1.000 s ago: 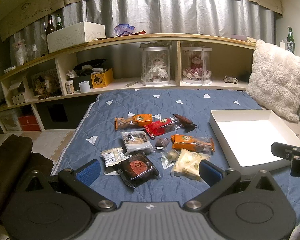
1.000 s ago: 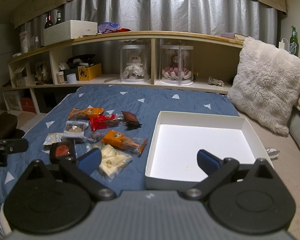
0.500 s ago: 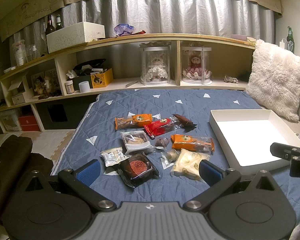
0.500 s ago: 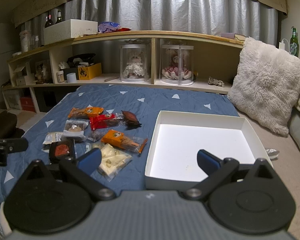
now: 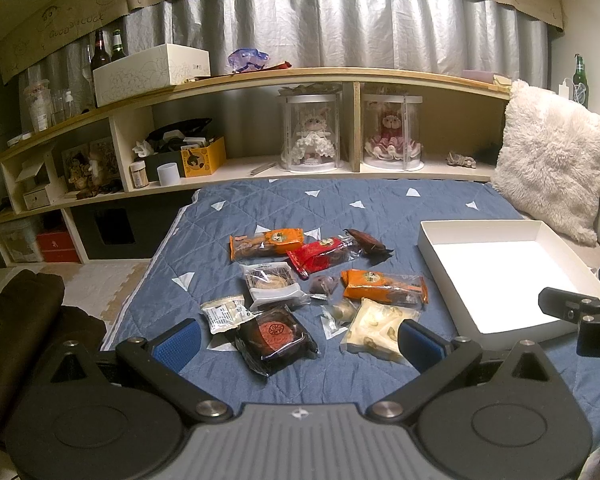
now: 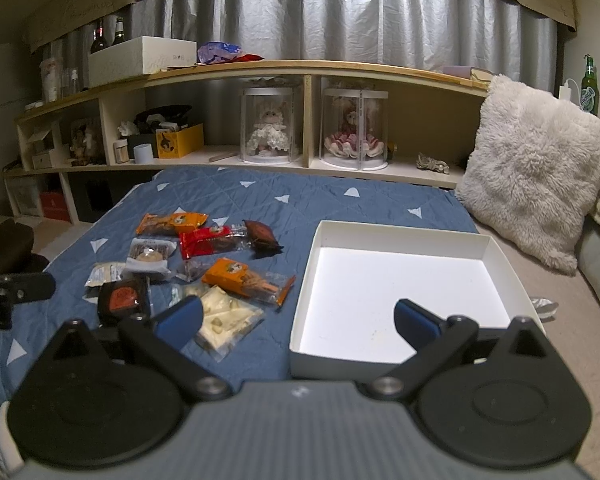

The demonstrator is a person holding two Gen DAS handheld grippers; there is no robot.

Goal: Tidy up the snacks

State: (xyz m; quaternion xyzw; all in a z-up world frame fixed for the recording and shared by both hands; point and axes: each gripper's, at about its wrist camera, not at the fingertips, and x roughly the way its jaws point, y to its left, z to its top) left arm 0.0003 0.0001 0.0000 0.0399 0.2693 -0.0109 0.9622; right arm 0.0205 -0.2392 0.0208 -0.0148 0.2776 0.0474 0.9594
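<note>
Left wrist view showed the left gripper [image 5: 298, 334] held low over the blue quilt [image 5: 380, 208], its fingers spread wide with nothing between them, and the whole pile of snacks lying just ahead of it. Nearest were a dark round-cake packet [image 5: 274, 336] and a pale bag of white pieces [image 5: 376, 326]; beyond them lay a small white sachet [image 5: 224, 312], a clear-wrapped pastry [image 5: 272, 284], an orange bar [image 5: 384, 286], a red bar [image 5: 320, 254], a second orange bar [image 5: 266, 242] and a dark brown wrapped sweet [image 5: 366, 242]. In the right wrist view the right gripper [image 6: 298, 318] was likewise spread and empty, poised over the near edge of the white tray [image 6: 400, 236], which sat on the quilt just right of the pile. The tray held no snack at all, only a few faint specks on its floor. By that evidence the sorting had not begun: every packet was left to be picked up and carried across, and the nearest packets looked like the easiest first picks.
</note>
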